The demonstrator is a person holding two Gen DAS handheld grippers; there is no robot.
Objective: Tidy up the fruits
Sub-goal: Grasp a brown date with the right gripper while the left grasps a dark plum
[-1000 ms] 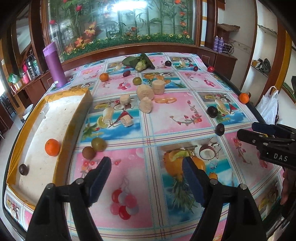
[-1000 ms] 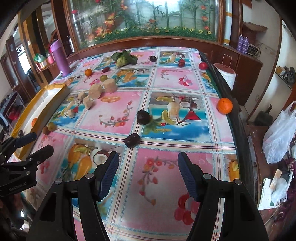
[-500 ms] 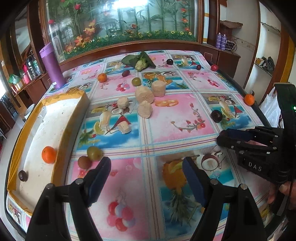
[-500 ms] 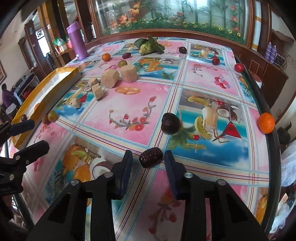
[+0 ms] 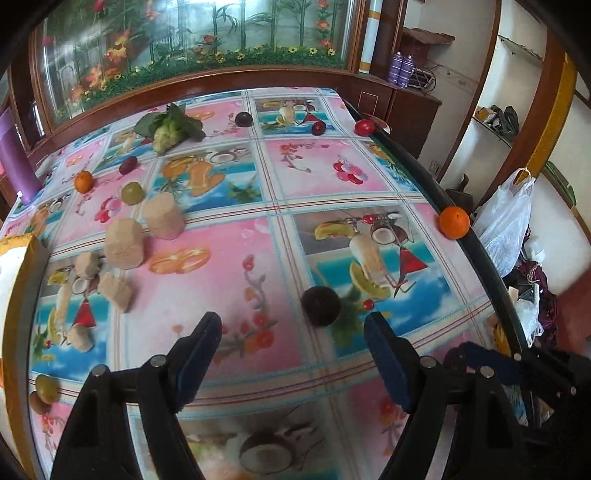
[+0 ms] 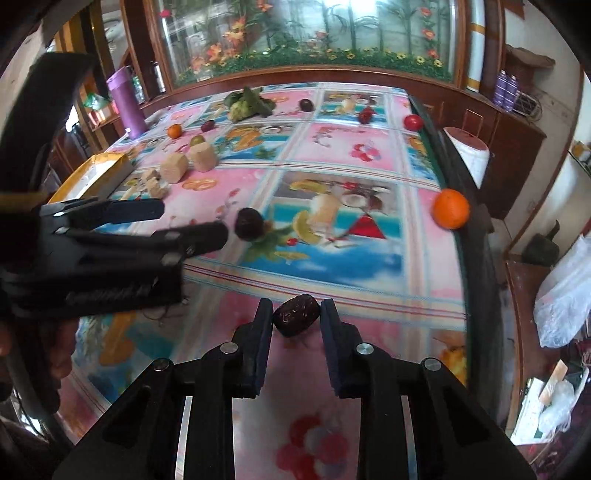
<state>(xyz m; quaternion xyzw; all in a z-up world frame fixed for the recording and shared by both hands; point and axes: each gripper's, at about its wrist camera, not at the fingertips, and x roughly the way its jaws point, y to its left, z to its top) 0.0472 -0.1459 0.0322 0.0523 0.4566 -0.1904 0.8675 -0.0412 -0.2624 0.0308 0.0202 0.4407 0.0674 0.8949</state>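
Date (image 6: 296,315) pinched in my right jaws (image 6: 296,314) above the tabletop (image 6: 332,155); my left jaws (image 5: 291,354) gape empty, dark plum (image 5: 320,306) at twelve o'clock.

A lived-in home dining room. A big table (image 5: 476,251) under a fruit-print cloth (image 5: 306,177) fills it, wood cabinets (image 6: 517,140) and a flower-painted glass panel (image 6: 314,33) along its far edge, plastic bags (image 5: 506,221) past its right edge.
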